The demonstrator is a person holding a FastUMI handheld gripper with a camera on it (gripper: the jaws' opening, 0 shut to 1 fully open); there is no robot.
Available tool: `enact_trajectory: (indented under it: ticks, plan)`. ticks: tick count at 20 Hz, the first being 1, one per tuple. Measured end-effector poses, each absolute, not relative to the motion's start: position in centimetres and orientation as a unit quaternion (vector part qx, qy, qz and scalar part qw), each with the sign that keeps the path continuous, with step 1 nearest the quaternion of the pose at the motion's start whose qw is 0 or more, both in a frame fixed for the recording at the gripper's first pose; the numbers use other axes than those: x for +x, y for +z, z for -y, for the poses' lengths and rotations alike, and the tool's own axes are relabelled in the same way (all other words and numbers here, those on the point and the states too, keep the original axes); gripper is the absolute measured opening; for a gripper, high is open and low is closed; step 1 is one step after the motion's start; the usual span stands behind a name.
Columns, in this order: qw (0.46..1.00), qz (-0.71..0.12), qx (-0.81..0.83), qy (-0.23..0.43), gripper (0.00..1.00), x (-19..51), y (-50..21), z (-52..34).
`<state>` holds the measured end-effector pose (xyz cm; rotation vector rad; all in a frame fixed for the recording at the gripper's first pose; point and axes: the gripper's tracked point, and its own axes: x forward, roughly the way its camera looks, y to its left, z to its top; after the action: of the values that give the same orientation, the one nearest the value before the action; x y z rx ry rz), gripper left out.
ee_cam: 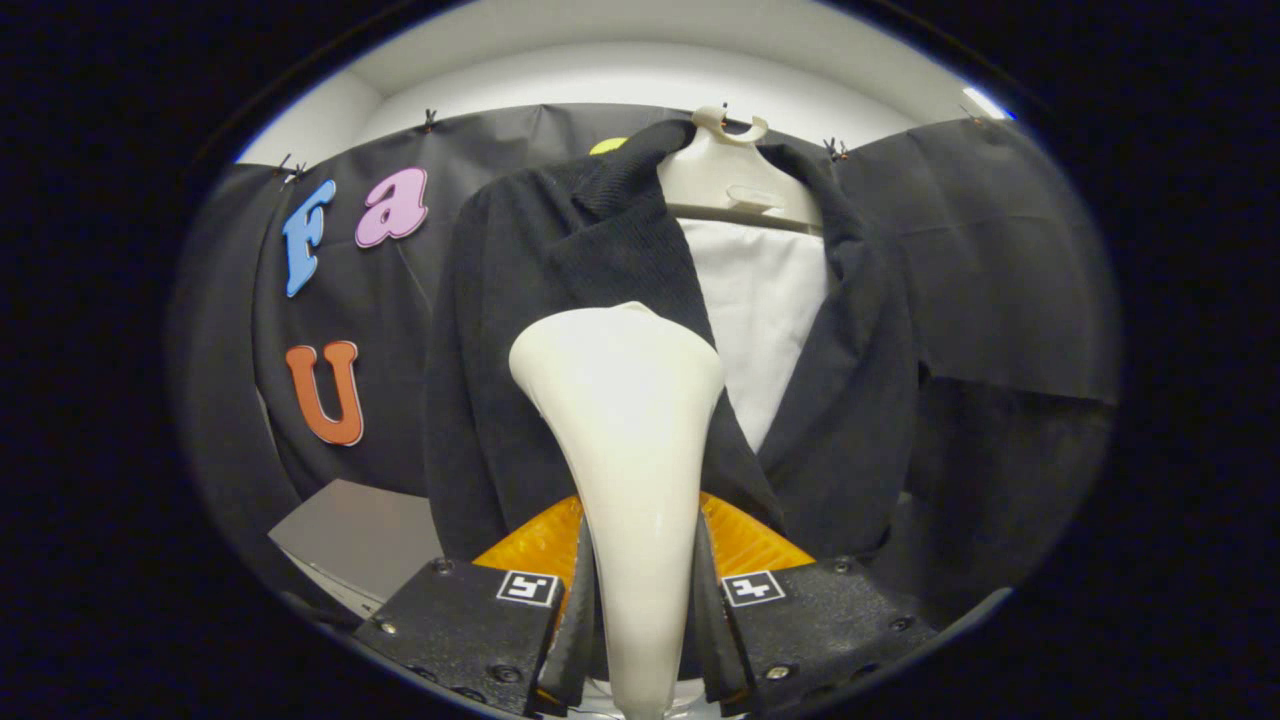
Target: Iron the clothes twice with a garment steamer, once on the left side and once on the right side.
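A cream-white garment steamer point(622, 430) stands upright between my fingers, and my gripper point(640, 610) is shut on its narrow handle. Its wide head rises in front of a dark jacket point(520, 330) that hangs on a pale hanger point(725, 170) against the booth wall. The steamer head covers the jacket's left front panel and lapel. A white lining or shirt point(765, 300) shows in the jacket's open front, to the right of the steamer head. I cannot tell whether the head touches the cloth.
An orange ribbed part point(540, 545) shows just behind my fingers at the steamer's base. A grey flat surface point(350, 545) lies low to the left of the jacket. Black cloth point(1000, 280) covers the wall around the jacket.
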<state>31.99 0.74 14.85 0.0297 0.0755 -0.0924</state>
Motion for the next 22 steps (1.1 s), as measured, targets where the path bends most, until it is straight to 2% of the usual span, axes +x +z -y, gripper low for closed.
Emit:
enact_trajectory:
  ticks: [8, 13, 22]
  plan:
    - [0.996, -0.070, -0.001, -0.058, 0.46, 31.4, 8.7, -0.5]
    - [0.991, -0.119, 0.010, -0.065, 0.46, 31.6, 2.7, 0.3]
    - [0.984, -0.165, 0.042, -0.054, 0.46, 31.2, -4.9, 0.9]
